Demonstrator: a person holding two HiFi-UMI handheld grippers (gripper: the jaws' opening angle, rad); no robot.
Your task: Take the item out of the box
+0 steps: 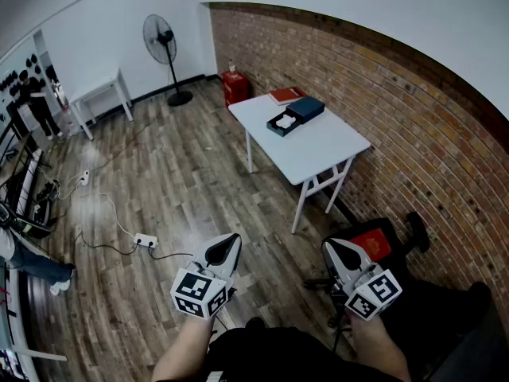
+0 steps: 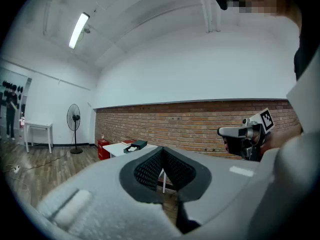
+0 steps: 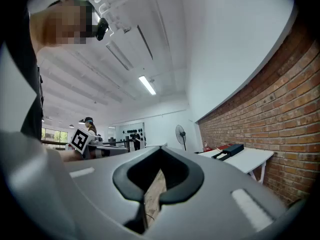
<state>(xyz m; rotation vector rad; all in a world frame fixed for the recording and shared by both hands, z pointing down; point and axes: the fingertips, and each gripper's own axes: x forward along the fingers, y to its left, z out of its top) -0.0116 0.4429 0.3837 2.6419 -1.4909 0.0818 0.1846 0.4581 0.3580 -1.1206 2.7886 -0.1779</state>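
A dark teal box (image 1: 285, 123) lies open on the white table (image 1: 318, 153) by the brick wall, with a white item (image 1: 283, 120) in its tray. The box's lid (image 1: 307, 108) rests beside the tray, and a red book (image 1: 286, 95) lies behind it. My left gripper (image 1: 230, 241) and right gripper (image 1: 332, 247) are held close to my body, far short of the table, both shut and holding nothing. The left gripper view shows its jaws (image 2: 161, 150) meeting at the tip and the box (image 2: 135, 145) small in the distance. The right gripper view shows the same of its own jaws (image 3: 161, 149) and the box (image 3: 231, 150).
A standing fan (image 1: 164, 40), a red cabinet (image 1: 235, 86) and a small white side table (image 1: 101, 94) stand at the back. A power strip (image 1: 145, 240) with cables lies on the wood floor. A black stool with a red thing (image 1: 374, 243) stands at my right.
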